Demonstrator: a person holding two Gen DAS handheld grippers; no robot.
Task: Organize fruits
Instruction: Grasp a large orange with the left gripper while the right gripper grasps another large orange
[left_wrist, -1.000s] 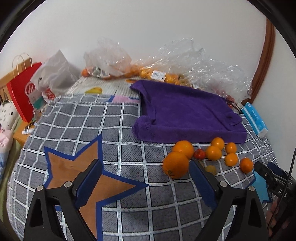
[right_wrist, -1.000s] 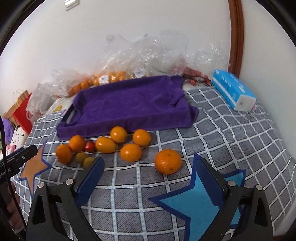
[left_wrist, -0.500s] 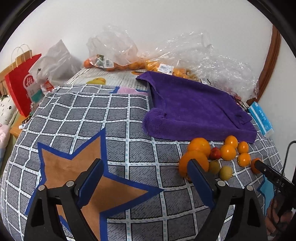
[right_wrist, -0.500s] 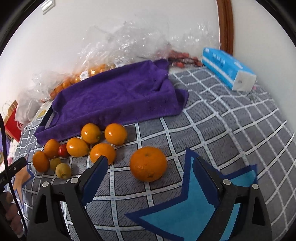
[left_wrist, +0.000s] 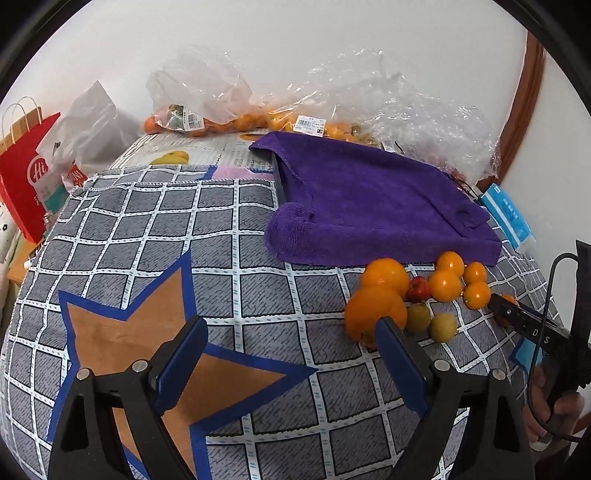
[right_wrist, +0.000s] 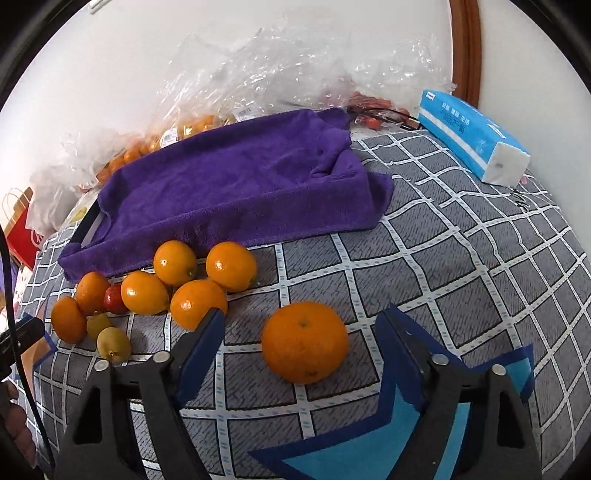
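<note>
My right gripper (right_wrist: 300, 317) points down at a large orange (right_wrist: 304, 341) on the checked cloth. Its jaws are closing, and the orange lies between the blue pads with a gap on each side. To the left lie several smaller oranges (right_wrist: 231, 266), a small red fruit (right_wrist: 114, 299) and two yellow-green ones (right_wrist: 112, 343). A purple towel (right_wrist: 240, 184) covers a tray behind them. My left gripper (left_wrist: 290, 328) stands open over a brown star (left_wrist: 122, 332), nothing between its fingers. Another big orange (left_wrist: 375, 314) sits just beyond its right fingertip.
Clear plastic bags of fruit (left_wrist: 240, 122) line the wall at the back. A blue tissue pack (right_wrist: 472, 147) lies at the right, a red paper bag (left_wrist: 26, 177) beyond the left edge. A blue star (right_wrist: 406, 443) is under the right gripper. A hand (left_wrist: 554, 406) holds the other gripper.
The right gripper has come down and closer to the large orange, and its jaws have narrowed around it. The left gripper has stayed about where it was, still wide.
</note>
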